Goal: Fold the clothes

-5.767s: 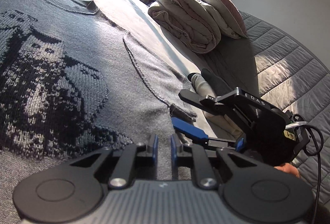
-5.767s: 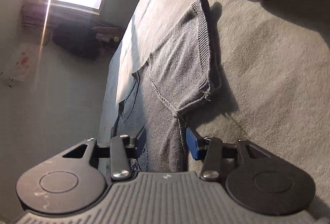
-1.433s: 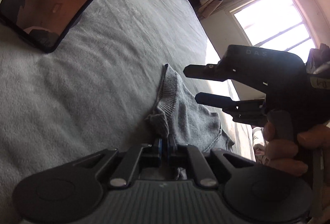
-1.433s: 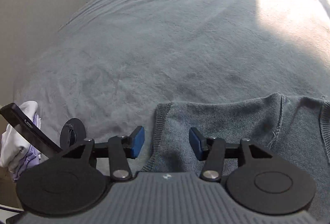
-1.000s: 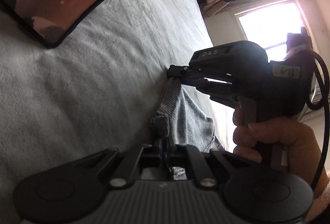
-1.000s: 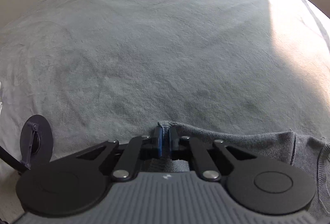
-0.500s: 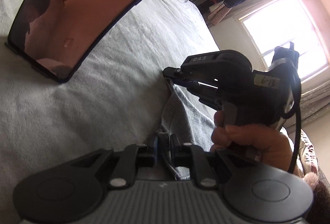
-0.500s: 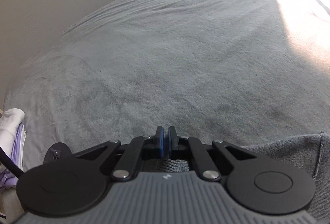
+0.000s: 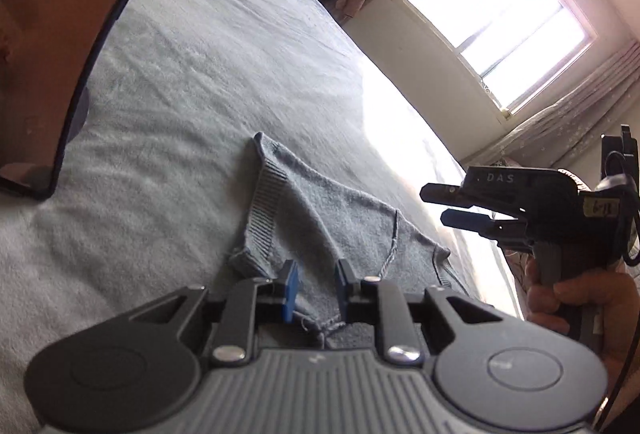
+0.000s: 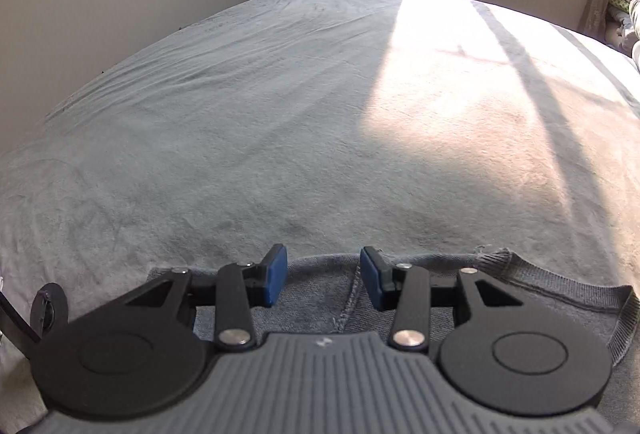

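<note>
Left gripper has its blue pads parted a little, with the grey sweater lying between and under them but not pinched; jaws have just been opening, whereas a second ago they were clamped on the fabric edge. Right gripper is open wider, pads clear of the cloth, hovering over the sweater's edge with a seam running between the jaws; it too has just been opening, after being closed on the knit half a second ago. In the left view the right gripper sits up and off to the right of the sweater, held in the person's hand, no longer down at the ribbed cuff where it was earlier. Sweater lies flat on the grey bedspread, released. Its folded sleeve part runs long-axis from the left gripper up and away toward the ribbed cuff, cuff end pointing toward the far side of the bed, body spreading right toward the sunlit strip. Right view shows the ribbed neckline at lower right, fold edge roughly straight across the frame. Dark curved panel fills the left view's upper-left corner.
</note>
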{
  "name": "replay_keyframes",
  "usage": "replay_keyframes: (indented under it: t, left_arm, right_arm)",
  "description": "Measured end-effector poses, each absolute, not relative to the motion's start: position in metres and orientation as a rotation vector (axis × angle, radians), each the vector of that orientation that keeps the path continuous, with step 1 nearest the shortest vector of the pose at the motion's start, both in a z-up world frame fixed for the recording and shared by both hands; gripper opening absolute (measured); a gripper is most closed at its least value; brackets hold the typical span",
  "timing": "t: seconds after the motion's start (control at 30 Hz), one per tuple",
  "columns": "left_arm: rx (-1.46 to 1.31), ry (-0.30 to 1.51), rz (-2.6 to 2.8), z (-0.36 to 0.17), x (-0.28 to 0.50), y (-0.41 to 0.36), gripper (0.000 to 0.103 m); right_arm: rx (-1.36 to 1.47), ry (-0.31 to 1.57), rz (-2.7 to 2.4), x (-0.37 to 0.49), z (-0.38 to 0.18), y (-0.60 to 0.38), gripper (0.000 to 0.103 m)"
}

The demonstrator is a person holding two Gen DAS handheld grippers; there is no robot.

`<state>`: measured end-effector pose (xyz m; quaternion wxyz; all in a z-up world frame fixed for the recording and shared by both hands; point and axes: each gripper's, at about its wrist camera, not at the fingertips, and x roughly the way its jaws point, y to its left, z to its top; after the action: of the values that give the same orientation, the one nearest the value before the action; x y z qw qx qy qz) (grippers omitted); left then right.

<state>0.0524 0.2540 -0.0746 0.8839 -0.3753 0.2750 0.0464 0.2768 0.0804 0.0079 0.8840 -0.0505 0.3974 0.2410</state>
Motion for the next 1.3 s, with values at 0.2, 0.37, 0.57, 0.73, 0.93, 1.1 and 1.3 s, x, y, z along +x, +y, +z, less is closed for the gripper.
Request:
replay_keyframes:
  t: [0.2, 0.37, 0.57, 0.73, 0.93, 1.1, 1.3]
  left_arm:
    - [-0.773, 0.632, 0.167, -0.082, 0.058, 0.259, 0.002]
    - [-0.750, 0.651, 0.181, -0.079, 0.059, 0.259, 0.002]
    - [-0.762, 0.656, 0.180, -0.078, 0.062, 0.258, 0.002]
    - [-0.794, 0.630, 0.175, -0.073, 0.058, 0.257, 0.007]
    - [-0.796, 0.629, 0.170, -0.072, 0.058, 0.255, 0.010]
    - [-0.806, 0.627, 0.180, -0.072, 0.058, 0.256, 0.011]
    - [-0.790, 0.625, 0.189, -0.073, 0.059, 0.255, 0.012]
  right_arm:
    - [-0.097, 0.882, 0.435, 0.277, -0.024, 0.060, 0.042]
    - [-0.055, 0.875, 0.394, 0.300, -0.043, 0.066, 0.040]
    - [-0.013, 0.838, 0.372, 0.326, -0.046, 0.071, 0.040]
    - [0.038, 0.807, 0.371, 0.324, -0.034, 0.063, 0.040]
    - [0.044, 0.801, 0.360, 0.311, -0.022, 0.045, 0.040]
    - [0.030, 0.849, 0.357, 0.309, -0.035, 0.041, 0.027]
    - [0.008, 0.844, 0.312, 0.324, -0.051, 0.050, 0.020]
